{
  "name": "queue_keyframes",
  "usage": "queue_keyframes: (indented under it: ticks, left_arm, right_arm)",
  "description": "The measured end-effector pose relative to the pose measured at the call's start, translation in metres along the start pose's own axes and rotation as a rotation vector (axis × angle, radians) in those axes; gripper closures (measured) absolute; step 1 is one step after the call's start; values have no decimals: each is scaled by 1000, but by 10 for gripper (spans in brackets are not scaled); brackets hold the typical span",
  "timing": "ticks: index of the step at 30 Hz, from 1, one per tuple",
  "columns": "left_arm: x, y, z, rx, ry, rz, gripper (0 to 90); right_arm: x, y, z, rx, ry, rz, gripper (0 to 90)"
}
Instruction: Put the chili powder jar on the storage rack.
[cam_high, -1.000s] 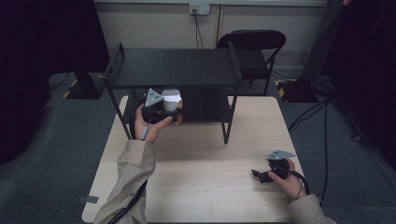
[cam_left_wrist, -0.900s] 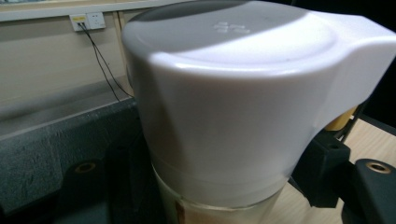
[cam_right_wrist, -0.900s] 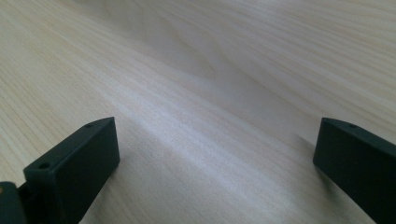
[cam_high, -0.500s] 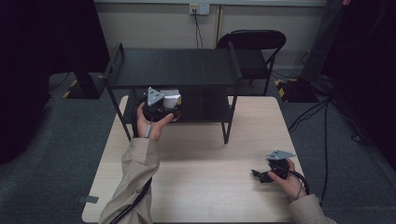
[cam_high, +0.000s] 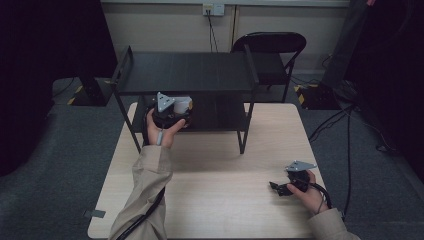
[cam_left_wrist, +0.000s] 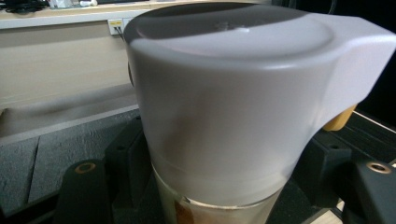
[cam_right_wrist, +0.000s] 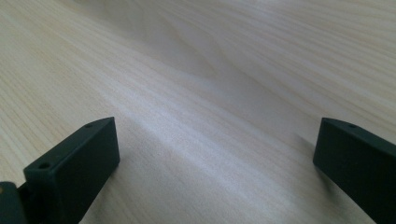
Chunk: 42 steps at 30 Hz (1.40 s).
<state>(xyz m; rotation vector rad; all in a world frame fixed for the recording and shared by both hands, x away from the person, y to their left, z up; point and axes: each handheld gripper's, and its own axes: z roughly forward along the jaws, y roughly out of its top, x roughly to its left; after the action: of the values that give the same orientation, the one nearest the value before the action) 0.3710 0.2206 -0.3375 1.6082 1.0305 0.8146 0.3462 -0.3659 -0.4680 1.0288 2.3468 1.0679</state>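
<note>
White-lidded clear glass jar (cam_left_wrist: 233, 116) is held clamped in the left gripper (cam_high: 169, 114) at the front edge of the black metal rack's lower shelf (cam_high: 220, 112). It should be kept upright and slid in level, clear of the upper shelf. The right gripper (cam_high: 281, 188) is rested wide open and empty on the pale wooden surface (cam_high: 225, 185).

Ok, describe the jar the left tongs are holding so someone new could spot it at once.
Find the black shelf rack at the table's far side. At the front of its lower shelf, the left tongs are shut on the jar. It has a clear body with a tall pale grey lid that juts out on one side.
</note>
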Motion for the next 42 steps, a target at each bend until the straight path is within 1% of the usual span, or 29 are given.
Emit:
queue_keyframes:
  ticks: [5,7,11,16,23,26,27,28,30,32,34,36,38,41,42]
  left_arm:
    - [0,-4,3,-14,-1,9,302]
    - [0,-3,4,-11,2,9,302]
    - [1,-4,5,-18,2,-8,302]
    - [4,-5,5,-20,-8,-2,301]
    - [4,-5,5,-21,-9,5,300]
    - [3,-4,4,-26,-5,15,297]
    - [3,-3,4,-24,-4,25,294]
    - [2,-2,4,-24,0,34,280]
    - [0,-1,4,-21,10,42,217]
    - [0,-2,3,-26,8,35,155]
    - [2,-4,1,-50,-7,13,93]
    - [1,-2,-1,-46,-10,7,54]
    - [1,4,-5,-21,-26,8,30]
    - [-1,8,-9,-8,-21,21,9]
    - [-1,8,-10,-1,-26,24,2]
  right_arm:
    - [0,0,0,0,0,0,0]
    - [0,0,0,0,0,0,0]
    - [0,0,0,0,0,0,0]
    - [0,0,0,0,0,0,0]
    - [0,0,0,0,-1,0,0]
    - [0,0,0,1,0,0,0]
    - [0,0,0,0,0,1,0]
    - [0,0,0,0,0,1,0]
    - [0,0,0,0,-1,1,0]
    - [1,0,0,0,-1,1,0]
    - [1,0,0,0,-1,1,0]
    - [1,0,0,0,-1,1,0]
    - [1,0,0,1,-1,1,0]
    - [1,0,0,1,-1,1,0]
    - [1,0,0,1,-1,1,0]
